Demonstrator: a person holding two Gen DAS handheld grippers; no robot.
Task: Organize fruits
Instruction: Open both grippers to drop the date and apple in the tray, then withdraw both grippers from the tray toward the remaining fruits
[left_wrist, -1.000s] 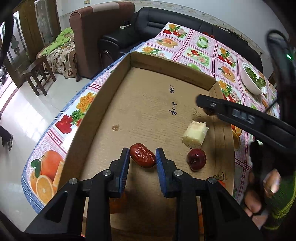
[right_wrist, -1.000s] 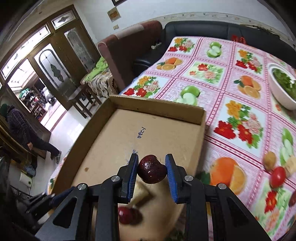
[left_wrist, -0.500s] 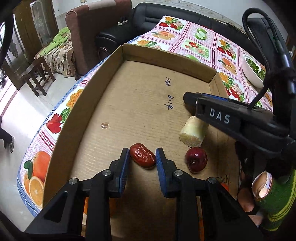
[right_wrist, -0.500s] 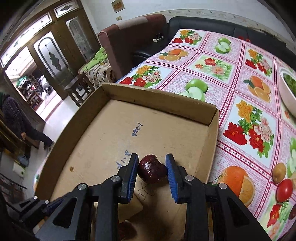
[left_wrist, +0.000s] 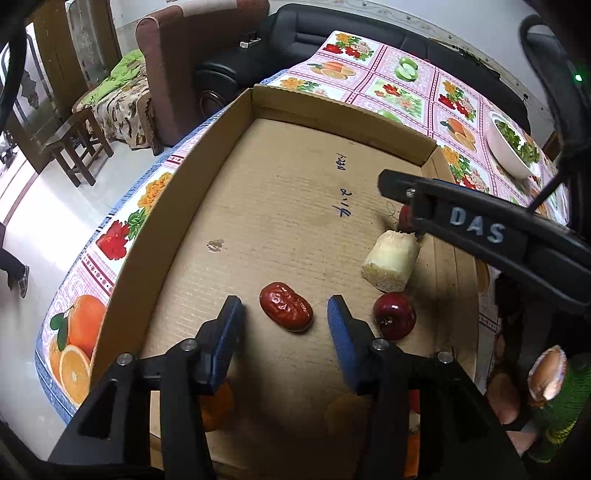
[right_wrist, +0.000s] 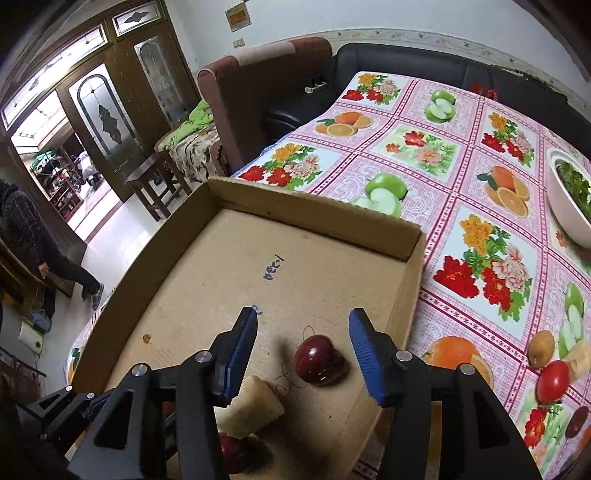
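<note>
A shallow cardboard tray (left_wrist: 192, 173) (right_wrist: 317, 218) lies on the fruit-print tablecloth. My left gripper (left_wrist: 284, 317) is open, its jaws either side of a wrinkled red date (left_wrist: 286, 311) resting on the tray floor. My right gripper (right_wrist: 303, 341) is open over a dark red cherry-like fruit (right_wrist: 319, 360) that lies on the tray floor; it shows partly behind the right gripper's arm in the left wrist view (left_wrist: 405, 218). A pale sugarcane piece (left_wrist: 391, 264) (right_wrist: 253, 408) and a second dark red fruit (left_wrist: 394, 320) lie in the tray too.
On the cloth right of the tray lie a tomato (right_wrist: 553, 381), a small brown fruit (right_wrist: 541, 348) and a dark fruit (right_wrist: 578, 421). A white bowl of greens (right_wrist: 569, 195) stands at the far right. A sofa and armchair lie beyond the table.
Both grippers have opened. The left let the date down onto the tray floor; the right released its dark red fruit, which now lies on the tray near the sugarcane.
</note>
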